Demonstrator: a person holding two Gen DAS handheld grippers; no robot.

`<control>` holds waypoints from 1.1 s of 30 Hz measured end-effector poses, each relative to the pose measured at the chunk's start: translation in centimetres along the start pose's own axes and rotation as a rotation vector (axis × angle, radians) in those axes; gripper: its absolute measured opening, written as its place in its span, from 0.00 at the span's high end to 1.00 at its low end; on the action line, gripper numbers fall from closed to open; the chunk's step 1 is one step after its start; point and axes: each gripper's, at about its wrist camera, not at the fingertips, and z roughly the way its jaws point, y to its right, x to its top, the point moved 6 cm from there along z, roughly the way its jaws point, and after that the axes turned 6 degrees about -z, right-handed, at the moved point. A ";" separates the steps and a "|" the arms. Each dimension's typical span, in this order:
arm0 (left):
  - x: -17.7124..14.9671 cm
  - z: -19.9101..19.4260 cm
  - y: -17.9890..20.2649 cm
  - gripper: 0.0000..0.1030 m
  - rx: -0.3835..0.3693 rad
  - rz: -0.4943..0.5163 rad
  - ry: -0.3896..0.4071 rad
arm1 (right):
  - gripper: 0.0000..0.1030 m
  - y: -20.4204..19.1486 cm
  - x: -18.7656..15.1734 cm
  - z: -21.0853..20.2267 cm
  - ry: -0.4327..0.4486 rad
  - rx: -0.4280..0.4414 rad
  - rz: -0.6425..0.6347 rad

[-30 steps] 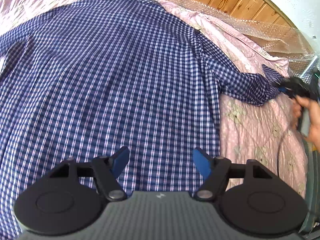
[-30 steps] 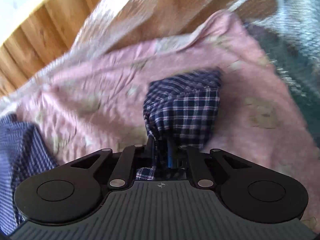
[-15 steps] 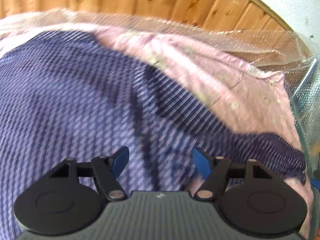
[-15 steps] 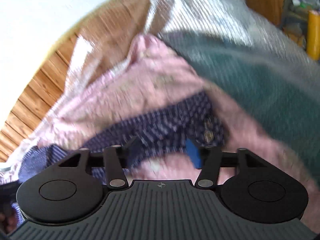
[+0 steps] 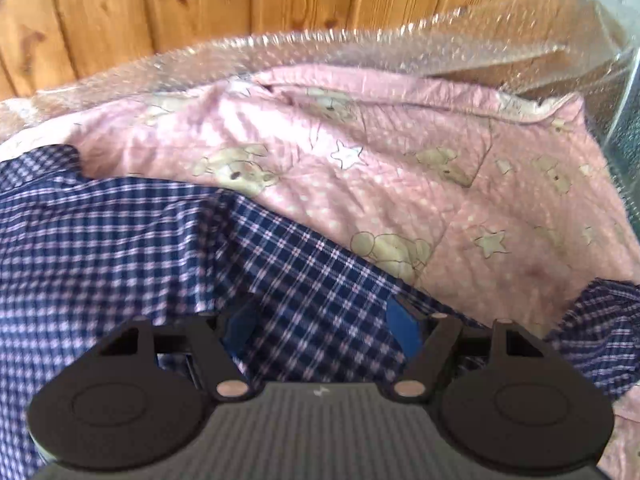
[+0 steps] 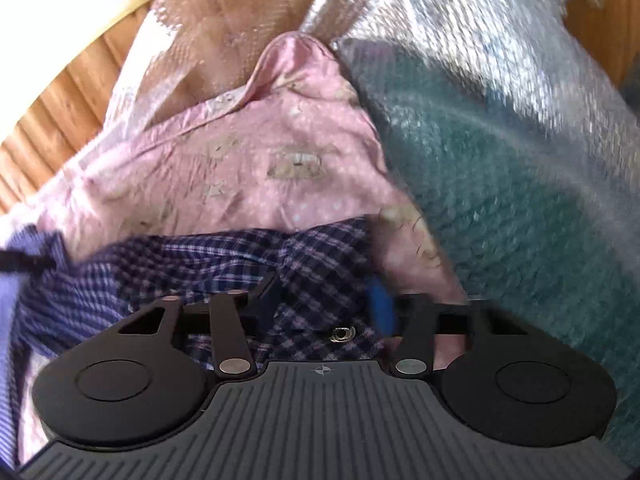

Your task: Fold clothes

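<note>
- The checked shirt point(image 5: 120, 248) lies spread on a pink quilt point(image 5: 420, 184) printed with bears and stars; its sleeve point(image 5: 320, 280) runs out to the right across the quilt.
- The left gripper point(image 5: 320, 328) hangs over the sleeve near the shoulder, its blue-padded fingers point(image 5: 402, 326) spread wide, one on each side of the cloth, not pressing it.
- The right gripper point(image 6: 324, 304) sits over the cuff point(image 6: 320, 280) at the sleeve's end. Its jaws have just been closing, yet in the blurred view they stand apart with the cuff and its metal snap point(image 6: 340, 334) between them; the pads do not visibly pinch the cloth.
- Bubble wrap point(image 5: 360, 52) lines the quilt's far edge against a wooden wall point(image 5: 200, 4).
- A green blanket point(image 6: 500, 200) under more wrap lies to the right of the quilt.
</note>
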 end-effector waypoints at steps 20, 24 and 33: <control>1.2 -4.5 -2.2 0.38 0.116 -0.174 0.098 | 0.91 0.4 -2.7 -9.7 0.078 -0.089 0.189; -2.5 -9.1 -5.5 0.36 -0.020 -0.333 0.072 | 0.91 -2.2 -0.3 -11.4 0.153 -0.099 0.184; -9.7 -21.3 -14.9 0.21 -0.434 -0.643 0.176 | 0.91 -30.1 5.0 -21.6 0.421 0.245 -0.133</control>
